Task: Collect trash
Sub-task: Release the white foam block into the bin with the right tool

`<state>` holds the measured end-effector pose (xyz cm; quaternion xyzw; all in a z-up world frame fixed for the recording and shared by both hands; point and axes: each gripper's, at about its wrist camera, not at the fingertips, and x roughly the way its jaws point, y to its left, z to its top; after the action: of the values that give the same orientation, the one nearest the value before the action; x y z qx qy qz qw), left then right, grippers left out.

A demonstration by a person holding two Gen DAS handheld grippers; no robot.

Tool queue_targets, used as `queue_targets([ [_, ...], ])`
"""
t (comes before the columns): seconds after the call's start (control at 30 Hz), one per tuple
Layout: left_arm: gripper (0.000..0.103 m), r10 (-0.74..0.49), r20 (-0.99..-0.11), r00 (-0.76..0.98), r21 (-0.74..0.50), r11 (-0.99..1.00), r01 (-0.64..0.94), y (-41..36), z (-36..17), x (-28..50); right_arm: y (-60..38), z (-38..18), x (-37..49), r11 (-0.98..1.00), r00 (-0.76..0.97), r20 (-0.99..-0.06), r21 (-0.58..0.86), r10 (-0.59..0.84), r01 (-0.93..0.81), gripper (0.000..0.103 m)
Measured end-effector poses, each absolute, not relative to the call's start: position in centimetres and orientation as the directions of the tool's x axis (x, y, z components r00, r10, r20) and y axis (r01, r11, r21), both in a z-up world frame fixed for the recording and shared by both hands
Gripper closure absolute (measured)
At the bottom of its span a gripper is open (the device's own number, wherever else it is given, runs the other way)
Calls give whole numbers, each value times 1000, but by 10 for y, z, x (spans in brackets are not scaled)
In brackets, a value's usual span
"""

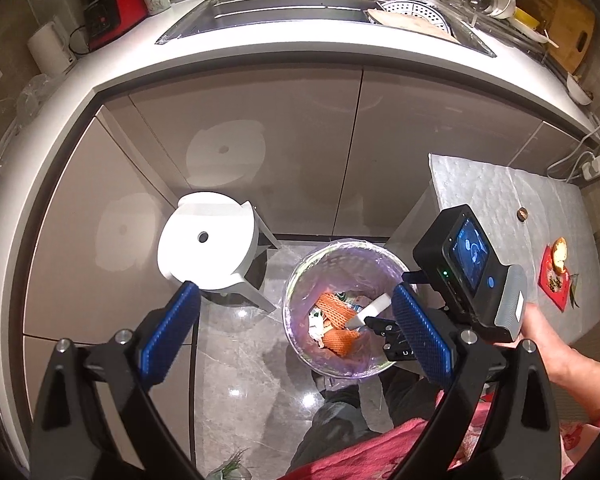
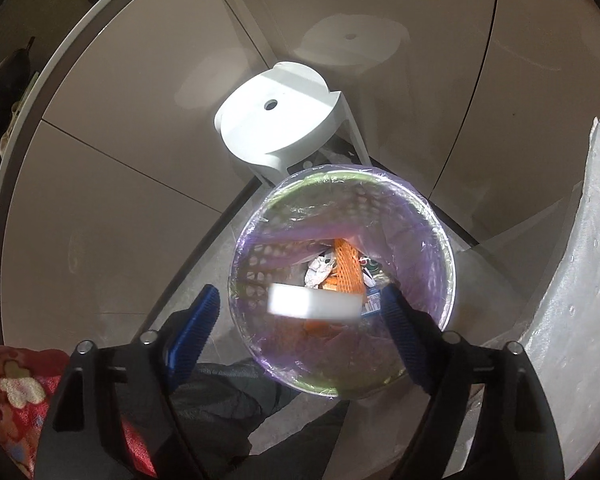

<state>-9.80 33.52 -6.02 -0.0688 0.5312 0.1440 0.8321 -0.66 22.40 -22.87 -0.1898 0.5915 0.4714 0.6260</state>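
A round bin (image 1: 300, 272) (image 2: 448, 248) lined with a purple bag stands on the floor below both grippers. Orange foam netting (image 1: 334, 308) (image 2: 346, 264) and scraps of paper lie in it. A white block (image 1: 374, 308) (image 2: 314, 300), blurred, hangs over the bin's mouth between the fingers of my right gripper (image 2: 300, 296); neither blue pad touches it and the jaws stand wide. My left gripper (image 1: 296, 296) is open and empty, above the bin's left side. A red paper with peel scraps (image 1: 556, 276) lies on the table at the right.
A white stool (image 1: 208, 240) (image 2: 276, 116) stands beside the bin, against beige cabinet doors. A table with a silvery cover (image 1: 500, 200) (image 2: 580, 280) is right of the bin. The counter with its sink (image 1: 300, 12) runs behind. A person's hand (image 1: 540, 328) and dark-trousered legs (image 1: 340, 420) are close.
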Motion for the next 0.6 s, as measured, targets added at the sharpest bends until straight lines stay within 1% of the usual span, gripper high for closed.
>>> queue_targets([
  [0.1, 11, 168, -902, 397, 43, 951, -305, 333, -59, -96, 219, -218, -2, 498, -124, -913, 321, 388, -805, 11],
  [0.23, 11, 170, -900, 401, 52, 956, -289, 328, -58, -92, 208, -196, 8, 528, -88, -894, 336, 439, -780, 10],
  [0.3, 11, 165, -899, 406, 50, 959, -278, 325, -57, -89, 197, -180, 14, 547, -51, -883, 333, 466, -768, 7],
  [0.37, 11, 161, -897, 411, 52, 963, -265, 321, -55, -86, 181, -162, 21, 572, -8, -869, 332, 494, -750, 7],
  [0.47, 11, 153, -897, 415, 53, 969, -241, 315, -54, -80, 150, -132, 30, 618, 75, -848, 319, 525, -719, 3],
  [0.6, 11, 128, -901, 414, 45, 978, -203, 298, -56, -69, 90, -91, 38, 705, 218, -823, 276, 524, -654, 3],
])
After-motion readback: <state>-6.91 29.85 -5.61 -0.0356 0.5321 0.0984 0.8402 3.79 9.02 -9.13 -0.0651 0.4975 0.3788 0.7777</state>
